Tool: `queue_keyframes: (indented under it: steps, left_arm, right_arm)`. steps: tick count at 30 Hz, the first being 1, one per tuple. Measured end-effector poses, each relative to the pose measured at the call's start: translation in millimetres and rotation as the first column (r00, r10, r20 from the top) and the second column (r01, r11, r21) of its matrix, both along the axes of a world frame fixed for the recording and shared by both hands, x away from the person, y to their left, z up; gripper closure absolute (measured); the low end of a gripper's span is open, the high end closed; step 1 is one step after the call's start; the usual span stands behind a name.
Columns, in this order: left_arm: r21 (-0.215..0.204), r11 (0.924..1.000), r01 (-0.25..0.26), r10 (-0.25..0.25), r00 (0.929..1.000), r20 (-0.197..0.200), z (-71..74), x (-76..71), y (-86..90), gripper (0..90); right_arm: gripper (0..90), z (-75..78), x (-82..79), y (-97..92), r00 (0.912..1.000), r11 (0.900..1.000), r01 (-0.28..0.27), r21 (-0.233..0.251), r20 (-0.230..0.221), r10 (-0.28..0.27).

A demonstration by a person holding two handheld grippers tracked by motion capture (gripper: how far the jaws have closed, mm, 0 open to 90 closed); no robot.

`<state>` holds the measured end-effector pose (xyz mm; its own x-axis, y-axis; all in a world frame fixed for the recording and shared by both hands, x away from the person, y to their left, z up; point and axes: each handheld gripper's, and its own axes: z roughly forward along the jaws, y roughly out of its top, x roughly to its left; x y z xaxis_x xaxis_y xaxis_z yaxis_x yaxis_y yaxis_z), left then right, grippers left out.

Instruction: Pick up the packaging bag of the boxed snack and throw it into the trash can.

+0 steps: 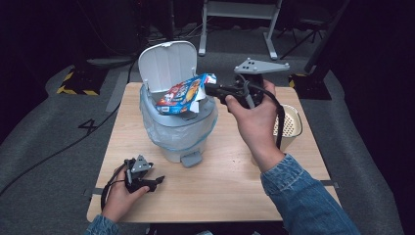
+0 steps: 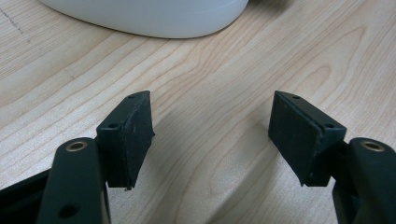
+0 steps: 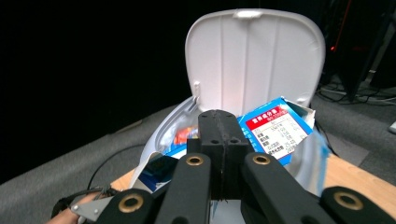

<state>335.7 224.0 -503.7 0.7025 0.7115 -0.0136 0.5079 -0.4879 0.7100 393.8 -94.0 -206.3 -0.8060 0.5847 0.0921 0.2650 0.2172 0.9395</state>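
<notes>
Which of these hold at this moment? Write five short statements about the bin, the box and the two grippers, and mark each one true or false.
1. The lid of the white pedal bin stands open. True.
2. The right gripper has its jaws wide apart. False: its jaws are pressed together, in front of the blue snack box.
3. The box lies flat on the table beside the bin. False: it sits tilted across the bin's open mouth.
4. The left gripper is open, with only bare wood between its jaws. True.
5. The left gripper holds the cream perforated container. False: that container stands apart at the table's right edge, and the left gripper holds nothing.
</notes>
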Motion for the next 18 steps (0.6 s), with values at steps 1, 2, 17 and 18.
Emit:
queue_keyframes:
  steps: [1, 2, 17, 18]
  left_arm:
    - [0.0, 1.0, 0.0, 0.0, 1.0, 0.0, 0.0, 0.0, 0.0, 31.0]
    - [-0.001, 1.0, 0.0, 0.0, 1.0, 0.0, -0.1, 0.0, -0.1, 31.0]
    - [0.003, 1.0, -0.004, 0.004, 1.0, 0.003, 0.2, -1.0, 0.0, 31.0]
    - [0.003, 1.0, -0.004, 0.004, 1.0, 0.002, 0.1, -1.0, 0.0, 31.0]
  right_arm:
    - [90.0, -2.0, 0.4, 3.7, 1.0, 1.0, -0.006, -0.006, -0.002, 0.006]
    - [90.0, -3.6, 0.6, 6.9, 0.9999, 0.9999, -0.01, -0.01, -0.005, 0.01]
    - [90.0, -3.3, -1.5, 19.0, 0.9992, 0.9992, -0.038, 0.006, -0.011, 0.038]
    - [90.0, -1.2, -2.8, 16.4, 0.9995, 0.9995, -0.031, 0.006, -0.006, 0.031]
